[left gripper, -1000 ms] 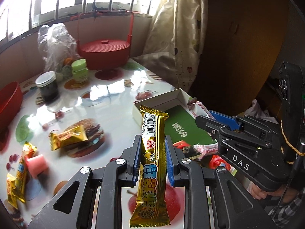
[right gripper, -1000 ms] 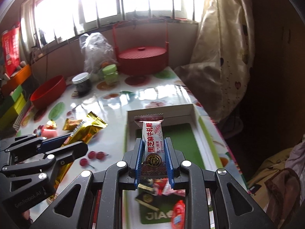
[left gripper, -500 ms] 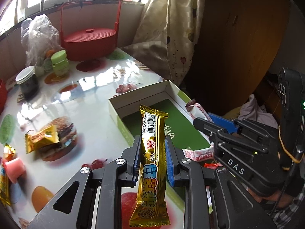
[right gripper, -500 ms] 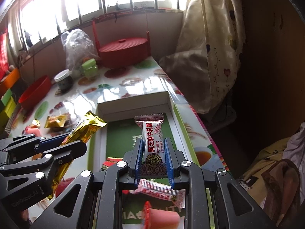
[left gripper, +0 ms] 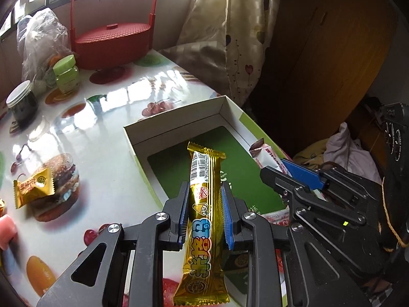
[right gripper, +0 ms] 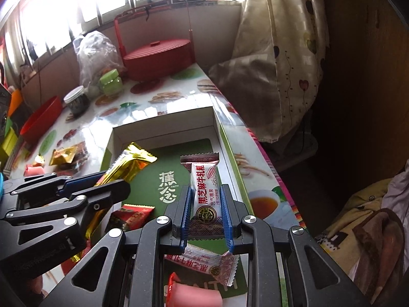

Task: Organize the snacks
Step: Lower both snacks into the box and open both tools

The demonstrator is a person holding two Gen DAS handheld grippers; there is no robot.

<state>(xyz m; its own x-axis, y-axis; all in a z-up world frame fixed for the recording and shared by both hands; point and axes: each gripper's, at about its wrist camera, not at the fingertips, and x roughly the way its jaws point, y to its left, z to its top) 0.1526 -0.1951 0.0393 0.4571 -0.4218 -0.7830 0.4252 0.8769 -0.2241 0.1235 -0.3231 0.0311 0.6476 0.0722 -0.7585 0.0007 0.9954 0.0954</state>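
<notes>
Two snacks hang over the open green-floored box [left gripper: 176, 130], one in each gripper. The left gripper [left gripper: 205, 215] has its jaws closed tight on a long gold wafer bar [left gripper: 204, 204], gripped at mid-length with the bar's long axis running along the fingers, its barcode end poking out above the box floor. The right gripper [right gripper: 205, 212] is likewise closed on a white nougat candy [right gripper: 204, 192], held by its lower half, printed end pointing toward the box's far wall. Both grippers tilt downward, side by side, the right one over the box's right half and the left one at its left edge.

The coming release, I judge, turns on that overlap: each snack already lies above bare green floor, so a short lowering and an opening should land it inside. Already in the box, nearer than the bare patch, lie a red wrapper [right gripper: 133, 215], a second white candy [right gripper: 204, 266] and a pink jelly cup [right gripper: 194, 294]. Left of the box, a small gold packet [left gripper: 33, 186] and a pink piece [left gripper: 7, 230] wait on the tablecloth. Beyond the box stand a red basket [left gripper: 112, 43] and jars, well clear.
</notes>
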